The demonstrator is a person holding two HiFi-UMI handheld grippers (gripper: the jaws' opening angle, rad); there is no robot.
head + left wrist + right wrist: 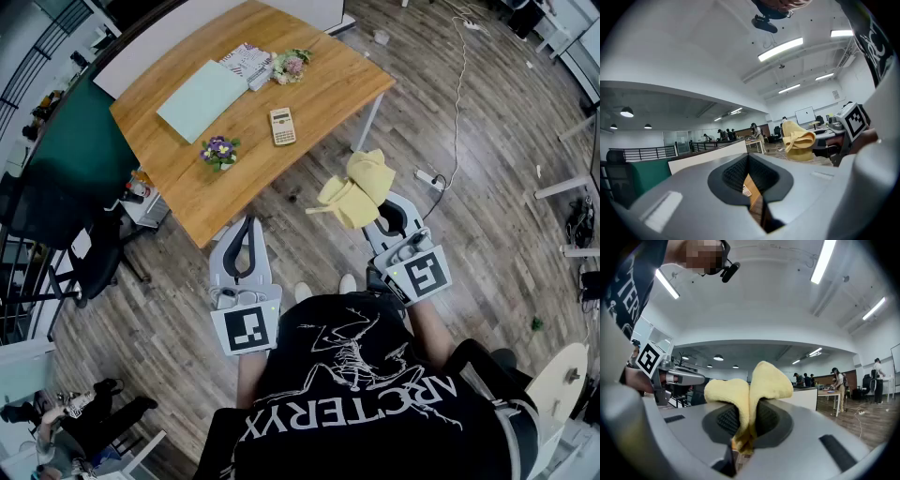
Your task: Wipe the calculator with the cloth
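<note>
The calculator (pixel 282 126) lies flat on the wooden table (pixel 328 89), far ahead of both grippers. My right gripper (pixel 382 208) is shut on a yellow cloth (pixel 356 190), held in the air over the floor to the right of the table. In the right gripper view the cloth (pixel 750 390) bulges up in two lobes from between the jaws of the right gripper (pixel 743 430). My left gripper (pixel 246 223) hovers near the table's front corner, shut and holding nothing. In the left gripper view, the left gripper (pixel 749 161) has its pads together, and the cloth (pixel 797 139) shows at the right.
On the table lie a pale green sheet (pixel 201 99), a notebook (pixel 246 61), a flower bunch (pixel 291 66) and a small pot of purple flowers (pixel 219 150). A dark office chair (pixel 56 225) stands left of the table. A power strip (pixel 428 178) and cable lie on the floor.
</note>
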